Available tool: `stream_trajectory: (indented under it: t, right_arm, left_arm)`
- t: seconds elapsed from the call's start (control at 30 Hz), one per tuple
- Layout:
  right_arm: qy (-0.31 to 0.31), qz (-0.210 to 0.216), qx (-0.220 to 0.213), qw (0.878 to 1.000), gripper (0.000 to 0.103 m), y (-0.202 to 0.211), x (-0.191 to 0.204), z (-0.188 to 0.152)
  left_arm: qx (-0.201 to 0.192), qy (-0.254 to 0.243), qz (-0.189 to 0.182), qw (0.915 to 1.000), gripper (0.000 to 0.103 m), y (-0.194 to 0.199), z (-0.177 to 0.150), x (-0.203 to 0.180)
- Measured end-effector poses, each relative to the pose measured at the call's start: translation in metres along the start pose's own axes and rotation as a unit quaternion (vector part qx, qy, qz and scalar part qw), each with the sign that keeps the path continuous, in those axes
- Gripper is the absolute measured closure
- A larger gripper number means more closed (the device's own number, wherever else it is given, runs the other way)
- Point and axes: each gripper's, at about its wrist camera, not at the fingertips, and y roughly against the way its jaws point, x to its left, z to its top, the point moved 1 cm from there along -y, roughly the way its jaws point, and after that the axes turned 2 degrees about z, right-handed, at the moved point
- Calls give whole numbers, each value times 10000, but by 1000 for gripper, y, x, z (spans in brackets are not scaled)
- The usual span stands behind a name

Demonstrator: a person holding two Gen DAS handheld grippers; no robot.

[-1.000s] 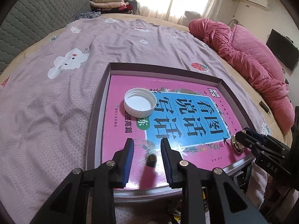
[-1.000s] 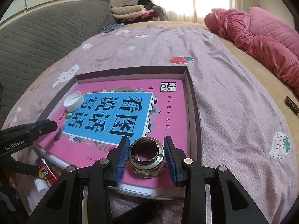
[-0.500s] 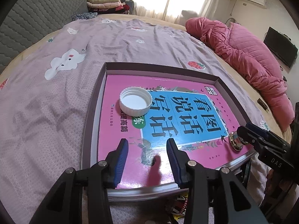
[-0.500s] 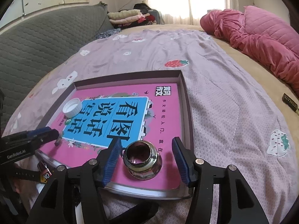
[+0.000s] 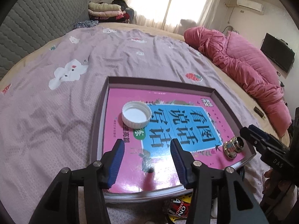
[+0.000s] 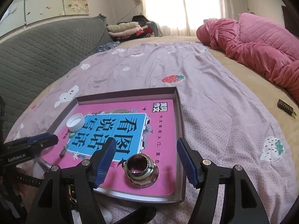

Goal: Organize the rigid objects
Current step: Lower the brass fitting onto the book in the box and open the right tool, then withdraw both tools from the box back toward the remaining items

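A shallow purple tray (image 5: 160,80) (image 6: 127,93) lies on the bed with a pink and blue book (image 5: 186,127) (image 6: 115,130) inside it. On the book stand a white bottle cap (image 5: 136,116) (image 6: 75,122), a shiny metal fitting (image 5: 232,147) (image 6: 142,170) and a small dark piece (image 5: 150,170) (image 6: 62,152). My left gripper (image 5: 146,147) (image 6: 54,139) hovers over the dark piece, jaws opening, pads clear of it. My right gripper (image 6: 146,143) (image 5: 244,130) straddles the fitting, jaws opening, pads not touching it.
A pink quilt (image 5: 243,69) (image 6: 261,46) is heaped at the right of the bed. A grey quilted backrest (image 5: 37,22) runs along the left, with folded clothes (image 5: 106,11) behind. A small dark box (image 6: 286,108) lies on the bed. A printed packet (image 5: 179,207) pokes out under the tray's near edge.
The right jaws have spread and let go of the metal fitting, which now stands free on the book. The left jaws have also widened above the small dark piece.
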Motion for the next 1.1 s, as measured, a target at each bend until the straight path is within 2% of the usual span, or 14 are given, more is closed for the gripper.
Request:
stream_trajectory:
  t: [0.23,0.57,1.1]
  right_arm:
    - [-63,-31,-87,9999,32,6,-3,2]
    - [-40,-104,-291,9995,31,20,-3,2]
    - [-24,-159,-375,9992,30,55,-2,-8]
  left_arm:
    - [-248,121,35,9996,52,15,5,8]
    - [-489,172,267,9983,52,38,3,20]
    - [-460,64,386,9982,52,70,-19,14]
